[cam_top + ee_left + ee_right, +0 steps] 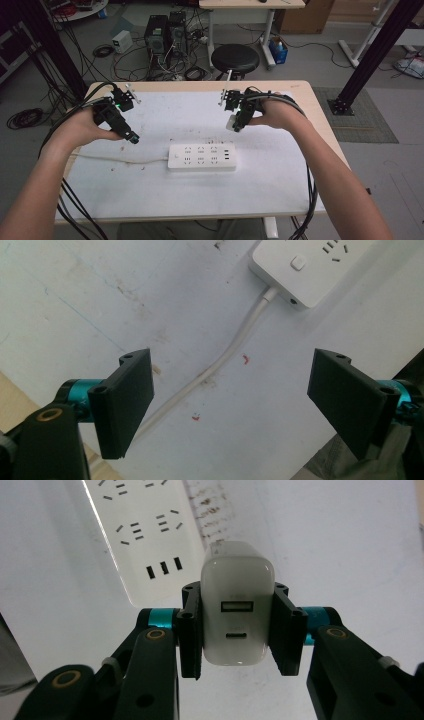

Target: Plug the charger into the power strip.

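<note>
The right gripper (237, 625) is clamping a white charger (237, 605) — ready for the power strip (202, 157) — while the left gripper (232, 400) is hanging empty, jaws apart.

One white power strip (202, 157) lies at the centre of the high view, with one white cord (120, 160) running left from it. One white charger (237, 603) sits at the middle of the right gripper view. Two grippers are in the high view: the left gripper (134, 139) and the right gripper (235, 126). One black stool (235, 58) stands at upper centre
</note>
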Motion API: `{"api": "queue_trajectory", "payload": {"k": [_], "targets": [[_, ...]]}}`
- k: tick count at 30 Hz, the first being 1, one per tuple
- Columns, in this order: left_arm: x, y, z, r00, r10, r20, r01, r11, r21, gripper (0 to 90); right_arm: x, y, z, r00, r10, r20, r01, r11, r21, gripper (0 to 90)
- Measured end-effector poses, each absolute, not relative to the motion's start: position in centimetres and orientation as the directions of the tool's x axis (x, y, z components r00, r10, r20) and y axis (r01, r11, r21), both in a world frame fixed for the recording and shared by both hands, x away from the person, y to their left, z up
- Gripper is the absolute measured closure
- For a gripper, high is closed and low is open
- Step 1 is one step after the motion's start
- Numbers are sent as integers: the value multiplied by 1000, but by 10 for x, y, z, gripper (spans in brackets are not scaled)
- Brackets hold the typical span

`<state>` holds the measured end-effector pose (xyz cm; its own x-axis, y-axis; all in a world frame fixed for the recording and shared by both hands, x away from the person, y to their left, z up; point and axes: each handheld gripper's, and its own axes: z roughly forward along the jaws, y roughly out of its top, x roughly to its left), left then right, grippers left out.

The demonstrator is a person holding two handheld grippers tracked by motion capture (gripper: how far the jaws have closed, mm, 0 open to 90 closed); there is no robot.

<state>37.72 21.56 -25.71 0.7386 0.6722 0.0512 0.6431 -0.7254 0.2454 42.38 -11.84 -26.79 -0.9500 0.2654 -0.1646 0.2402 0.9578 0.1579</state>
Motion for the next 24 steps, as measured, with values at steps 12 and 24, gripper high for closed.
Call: {"api": "queue_trajectory", "payload": {"k": [12,24], "targets": [[370,222,-266,738,673,42,644,-723,250,169,417,-69,-309,-988,102,-113,93,992,80,622],[364,223,-269,740,672,40,643,-723,252,169,415,-48,-334,-995,15,-96,13,1000,24,622]]}}
